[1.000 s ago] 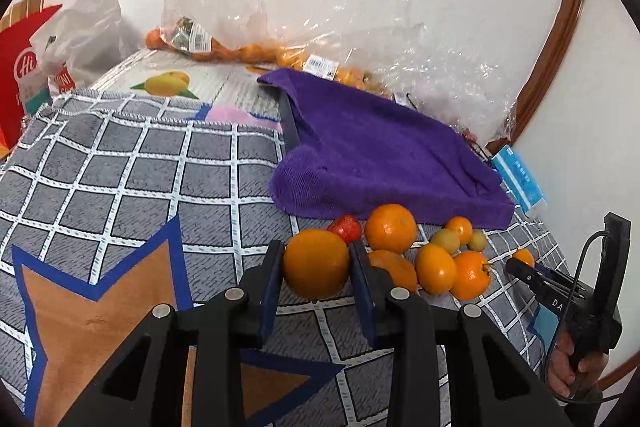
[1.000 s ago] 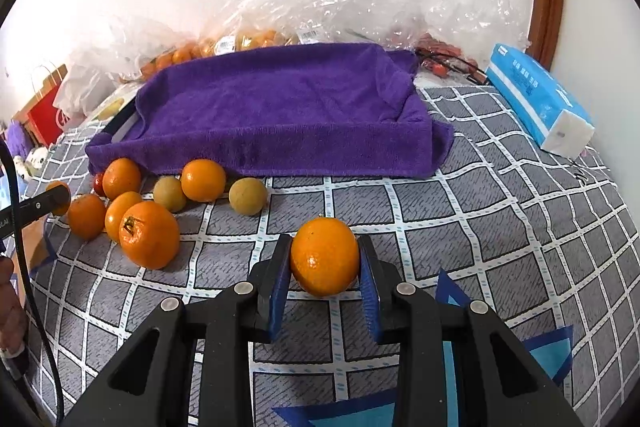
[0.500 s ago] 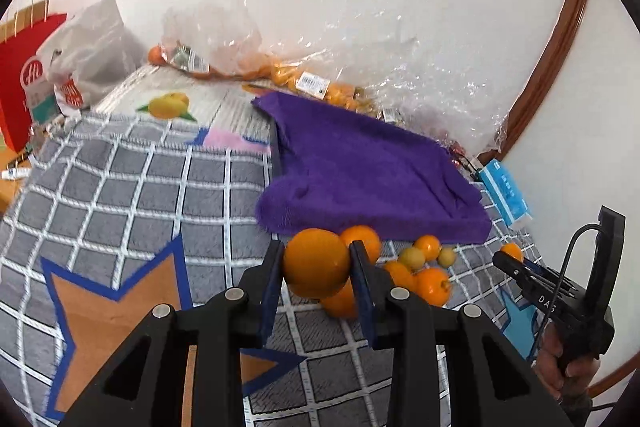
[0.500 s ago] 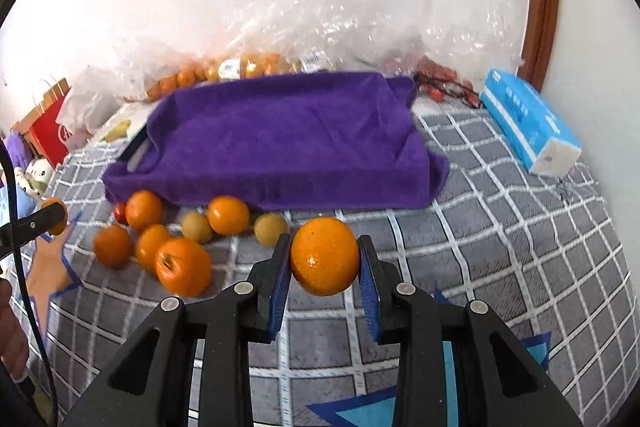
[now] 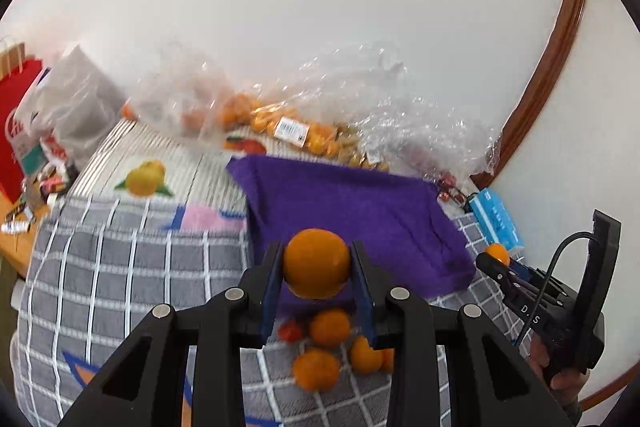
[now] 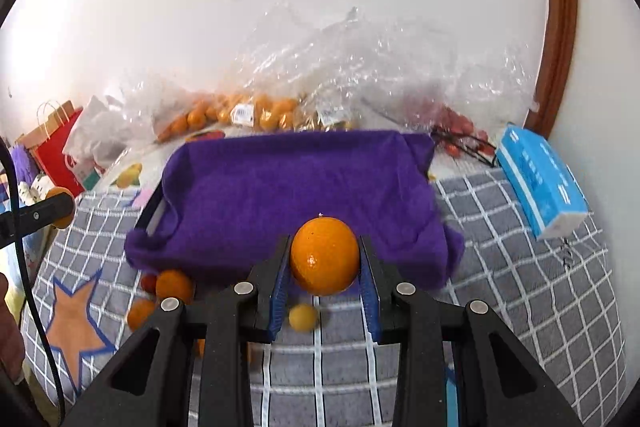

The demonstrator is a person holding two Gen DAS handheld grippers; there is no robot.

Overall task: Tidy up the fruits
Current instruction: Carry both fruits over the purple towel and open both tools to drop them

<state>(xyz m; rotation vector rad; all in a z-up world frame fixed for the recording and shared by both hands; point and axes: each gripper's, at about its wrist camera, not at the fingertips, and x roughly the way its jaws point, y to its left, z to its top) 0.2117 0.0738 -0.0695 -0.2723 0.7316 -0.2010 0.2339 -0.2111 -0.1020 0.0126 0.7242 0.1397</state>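
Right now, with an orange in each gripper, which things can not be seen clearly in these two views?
- Loose fruit on the checked blanket: right wrist view, partly hidden by the right gripper; count uncertain.
- Same pile: left wrist view, blurred, cut by the left gripper.
- Tray under the purple towel: only one edge shows.
- Bagged fruit: blurred behind plastic.
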